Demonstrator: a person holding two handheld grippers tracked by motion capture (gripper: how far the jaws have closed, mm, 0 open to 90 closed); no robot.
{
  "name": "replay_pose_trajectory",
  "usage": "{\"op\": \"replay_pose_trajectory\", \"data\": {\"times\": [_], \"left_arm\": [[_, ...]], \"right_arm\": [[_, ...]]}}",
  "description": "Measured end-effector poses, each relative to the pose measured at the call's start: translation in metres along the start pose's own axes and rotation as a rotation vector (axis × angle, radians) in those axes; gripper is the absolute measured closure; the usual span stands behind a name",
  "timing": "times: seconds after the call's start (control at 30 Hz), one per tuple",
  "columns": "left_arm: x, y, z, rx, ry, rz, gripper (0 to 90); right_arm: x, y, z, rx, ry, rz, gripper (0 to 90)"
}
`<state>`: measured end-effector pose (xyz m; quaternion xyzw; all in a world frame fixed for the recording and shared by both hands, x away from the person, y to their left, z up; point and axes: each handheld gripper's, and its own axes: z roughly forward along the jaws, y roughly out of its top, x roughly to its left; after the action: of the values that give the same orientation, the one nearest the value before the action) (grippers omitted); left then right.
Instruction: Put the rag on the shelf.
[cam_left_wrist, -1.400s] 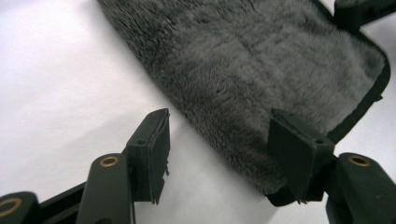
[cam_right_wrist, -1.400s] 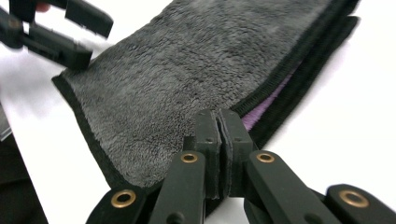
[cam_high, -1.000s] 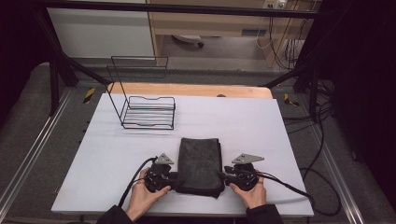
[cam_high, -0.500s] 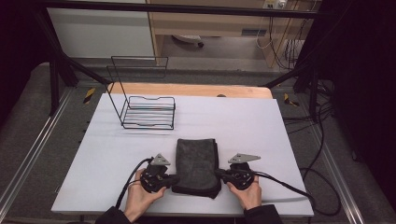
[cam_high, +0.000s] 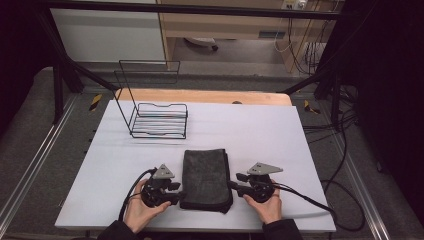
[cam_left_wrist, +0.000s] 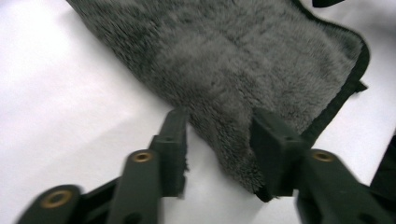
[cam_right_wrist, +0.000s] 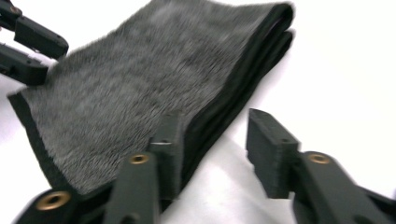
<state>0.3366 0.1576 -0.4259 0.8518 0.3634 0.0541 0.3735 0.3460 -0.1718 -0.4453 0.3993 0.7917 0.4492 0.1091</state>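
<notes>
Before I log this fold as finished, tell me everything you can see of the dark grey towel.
The dark grey plush towel lies folded into a thick, layered rectangle near the front edge of the white table, its long side running away from the person. Black stitched trim edges it. The left gripper straddles one near corner with open jaws; the right gripper has one jaw against the folded edge.

I see a plain dark grey towel (cam_high: 206, 177) with black edging, on a white surface (cam_high: 260, 135). My tongs are black; the wire rack (cam_high: 159, 119) is too.
</notes>
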Motion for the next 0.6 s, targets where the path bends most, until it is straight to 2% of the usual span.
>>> {"op": "replay_pose_trajectory", "data": {"times": [0.07,0.13,0.3,0.43,0.6], "left_arm": [[0.006,0.002,-0.003,-0.009,0.015,0.005,46.4],[0.012,0.005,-0.006,-0.015,0.023,0.0,40.4],[0.027,0.013,-0.01,-0.03,0.012,-0.015,26.0],[0.035,0.021,-0.008,-0.029,0.031,-0.018,12.5],[0.041,0.029,-0.004,-0.05,0.08,-0.003,7.6]], "right_arm": [[-0.007,0.0,-0.004,-0.019,0.007,0.011,43.0],[-0.013,0.001,-0.008,-0.033,-0.006,0.007,33.9],[-0.029,-0.002,-0.017,-0.048,-0.012,0.026,18.0],[-0.037,-0.004,-0.022,-0.036,-0.041,0.022,9.5],[-0.044,-0.005,-0.026,-0.018,-0.037,0.029,3.9]]}}
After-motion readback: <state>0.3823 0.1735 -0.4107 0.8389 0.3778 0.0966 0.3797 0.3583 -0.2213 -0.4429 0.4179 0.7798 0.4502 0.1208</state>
